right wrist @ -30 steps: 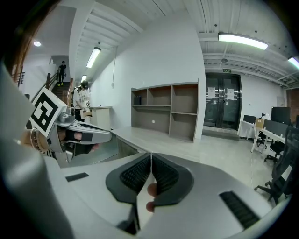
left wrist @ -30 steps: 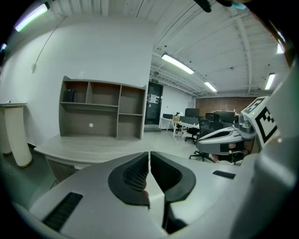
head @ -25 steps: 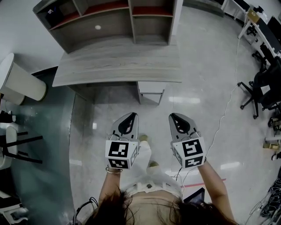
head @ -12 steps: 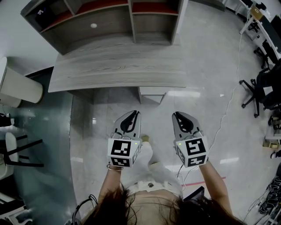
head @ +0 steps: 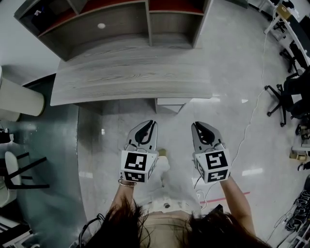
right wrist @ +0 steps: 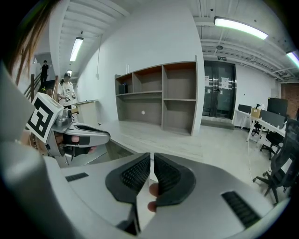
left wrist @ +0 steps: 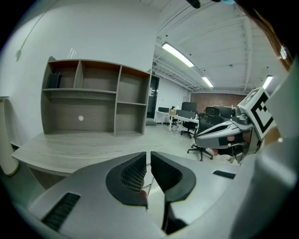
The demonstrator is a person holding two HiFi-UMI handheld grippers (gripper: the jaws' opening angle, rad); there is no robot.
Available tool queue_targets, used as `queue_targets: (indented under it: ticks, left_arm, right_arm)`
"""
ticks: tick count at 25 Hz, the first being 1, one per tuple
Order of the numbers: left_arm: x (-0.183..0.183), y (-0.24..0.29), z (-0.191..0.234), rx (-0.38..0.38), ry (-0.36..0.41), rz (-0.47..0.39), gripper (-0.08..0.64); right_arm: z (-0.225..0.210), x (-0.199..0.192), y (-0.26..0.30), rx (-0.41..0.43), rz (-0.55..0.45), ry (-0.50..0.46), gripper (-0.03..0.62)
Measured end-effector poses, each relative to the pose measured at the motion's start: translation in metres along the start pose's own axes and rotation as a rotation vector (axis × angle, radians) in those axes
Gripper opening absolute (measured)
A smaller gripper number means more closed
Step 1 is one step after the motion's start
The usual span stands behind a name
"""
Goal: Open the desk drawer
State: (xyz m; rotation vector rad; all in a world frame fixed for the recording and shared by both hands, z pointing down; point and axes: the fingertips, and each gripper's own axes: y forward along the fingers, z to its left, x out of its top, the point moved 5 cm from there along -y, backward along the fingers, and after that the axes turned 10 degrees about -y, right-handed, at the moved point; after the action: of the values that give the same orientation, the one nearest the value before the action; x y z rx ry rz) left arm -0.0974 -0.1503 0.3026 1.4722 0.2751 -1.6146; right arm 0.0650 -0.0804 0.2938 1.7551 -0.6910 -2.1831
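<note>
A grey wood-grain desk [head: 131, 80] stands ahead with an open shelf unit [head: 111, 22] on its back. Under its right front edge shows the white top of a drawer unit [head: 169, 102]; the drawer front is hidden below the desktop. My left gripper [head: 146, 127] and right gripper [head: 200, 128] hover side by side above the floor, short of the desk's front edge. Both are shut with nothing between the jaws. The desk top [left wrist: 79, 142] fills the left gripper view, and in the right gripper view the desk [right wrist: 154, 137] lies ahead beyond the left gripper [right wrist: 77, 135].
A beige cylinder [head: 19, 99] stands left of the desk. Black chair legs [head: 22, 169] sit at the left edge. Office chairs [head: 286, 94] and a white cable [head: 252, 116] lie on the glossy floor to the right. A dark item [head: 41, 12] rests in the shelf's left compartment.
Both grippers have come forward toward the desk together, staying shut. The desk's front edge sits lower in the head view, nearer the grippers.
</note>
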Motion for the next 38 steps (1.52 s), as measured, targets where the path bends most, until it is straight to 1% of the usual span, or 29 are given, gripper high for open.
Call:
queue_targets:
  ticks: [9, 13, 18, 22, 26, 29, 34, 38]
  left_arm:
    - [-0.015, 0.016, 0.005, -0.043, -0.002, 0.051, 0.023]
    - [-0.021, 0.028, 0.004, -0.037, -0.002, 0.069, 0.023]
    - [-0.03, 0.043, -0.001, -0.023, -0.014, 0.086, 0.023]
    - [-0.036, 0.057, -0.004, 0.001, -0.018, 0.088, 0.023]
    - [-0.04, 0.069, -0.003, 0.047, -0.036, 0.081, 0.024]
    - [-0.046, 0.078, -0.001, 0.075, -0.042, 0.085, 0.025]
    - [-0.054, 0.089, 0.004, 0.104, -0.065, 0.062, 0.025]
    - [-0.063, 0.095, 0.011, 0.139, -0.07, 0.061, 0.025]
  right_arm:
    - [-0.004, -0.006, 0.011, -0.018, 0.035, 0.019, 0.026]
    - [-0.012, -0.015, 0.019, -0.018, 0.04, 0.028, 0.026]
    - [-0.021, -0.027, 0.029, 0.01, 0.054, 0.052, 0.027]
    - [-0.032, -0.036, 0.038, 0.027, 0.059, 0.058, 0.027]
    - [-0.043, -0.045, 0.047, 0.044, 0.063, 0.061, 0.028]
    - [-0.048, -0.055, 0.056, 0.076, 0.074, 0.067, 0.028]
    - [-0.057, -0.071, 0.071, 0.119, 0.098, 0.097, 0.028]
    - [-0.057, -0.083, 0.084, 0.15, 0.105, 0.091, 0.028]
